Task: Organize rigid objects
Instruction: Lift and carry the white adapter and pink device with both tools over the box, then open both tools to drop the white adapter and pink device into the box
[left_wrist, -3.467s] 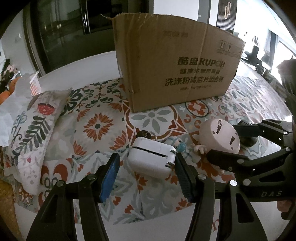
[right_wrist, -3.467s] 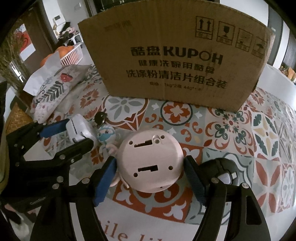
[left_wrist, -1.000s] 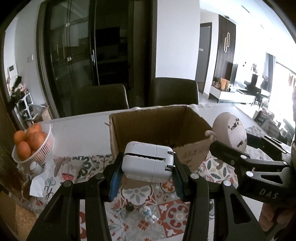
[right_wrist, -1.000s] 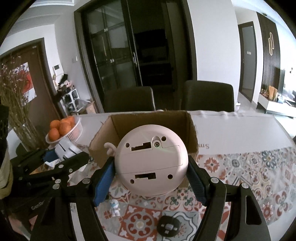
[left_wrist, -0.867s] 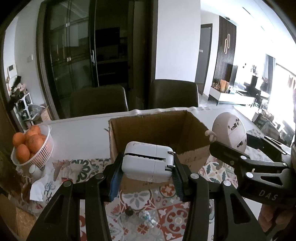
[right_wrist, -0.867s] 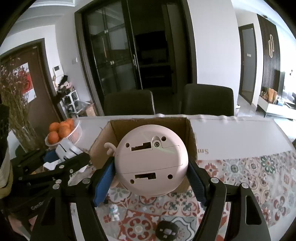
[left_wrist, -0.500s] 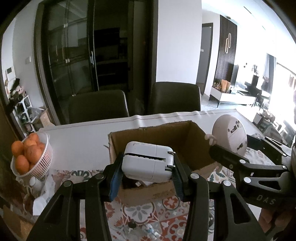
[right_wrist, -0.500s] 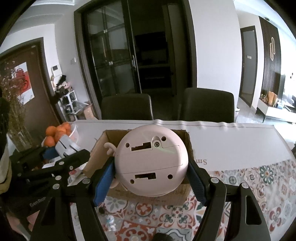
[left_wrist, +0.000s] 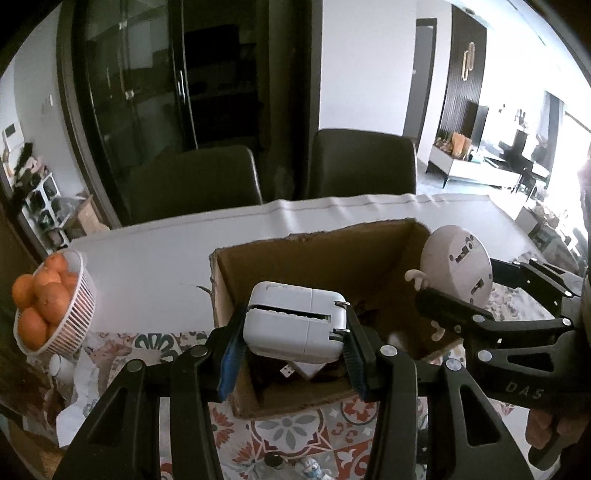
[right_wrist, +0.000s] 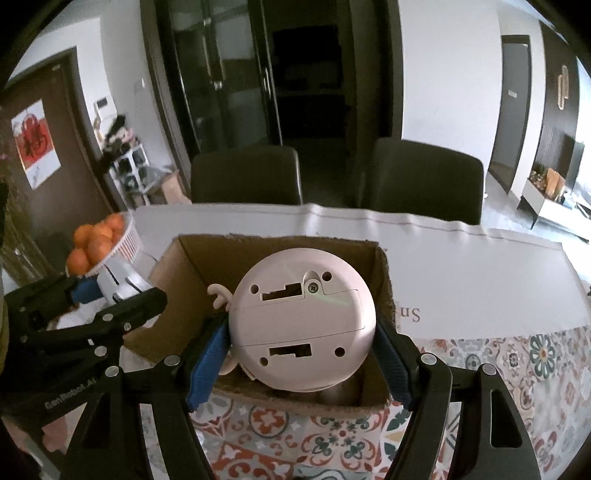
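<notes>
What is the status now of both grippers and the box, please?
Left gripper shut on white charger, over cardboard box. Right gripper shut on round pink toy, over box too. Nothing blocking the opening.

Cardboard box centre frame on table; fruit basket at left edge; two chairs behind table; charger and round toy above box opening
</notes>
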